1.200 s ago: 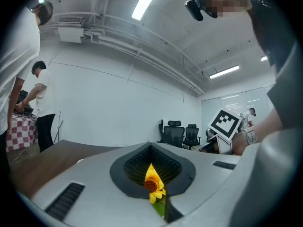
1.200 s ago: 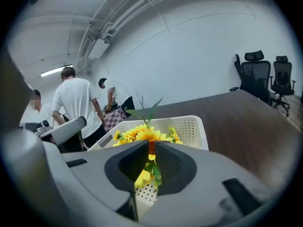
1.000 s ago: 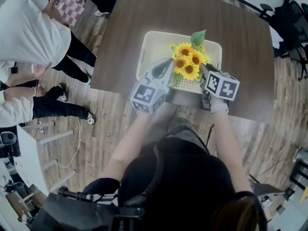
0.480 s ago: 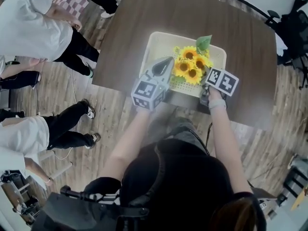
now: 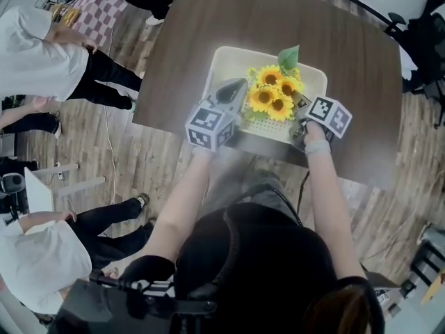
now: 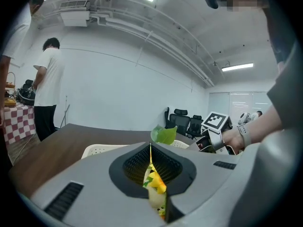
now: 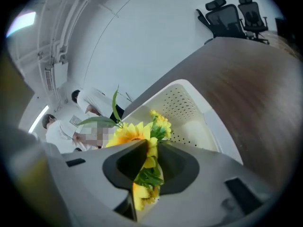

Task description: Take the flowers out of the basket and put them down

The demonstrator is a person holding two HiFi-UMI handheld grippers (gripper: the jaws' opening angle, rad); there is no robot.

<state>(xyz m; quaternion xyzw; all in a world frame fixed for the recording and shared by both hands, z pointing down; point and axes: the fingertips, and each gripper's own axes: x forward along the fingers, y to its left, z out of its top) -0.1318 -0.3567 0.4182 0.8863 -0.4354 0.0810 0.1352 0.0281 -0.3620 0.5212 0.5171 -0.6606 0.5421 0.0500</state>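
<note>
A bunch of yellow sunflowers (image 5: 274, 94) with green leaves lies in the cream perforated basket (image 5: 229, 60) on the dark wooden table (image 5: 348, 54). My left gripper (image 5: 235, 89) is shut at the bunch's left side; yellow and green show through its slit (image 6: 150, 148). My right gripper (image 5: 299, 110) reaches in from the right. Its jaws (image 7: 150, 148) are closing with blooms and leaves (image 7: 128, 134) between them, not clamped. A leaf (image 6: 163, 135) and the basket rim (image 6: 102, 150) show beyond the left jaws; the basket wall (image 7: 189, 108) shows beyond the right jaws.
The basket sits near the table's front edge (image 5: 264, 148), close to my body. People in white shirts (image 5: 42, 54) stand on the wood floor to the left. Black office chairs (image 5: 424, 40) stand off the table's right side.
Both grippers stay at the flowers; the right one has shifted slightly right. The flowers remain in the basket. The people on the left have moved about.
</note>
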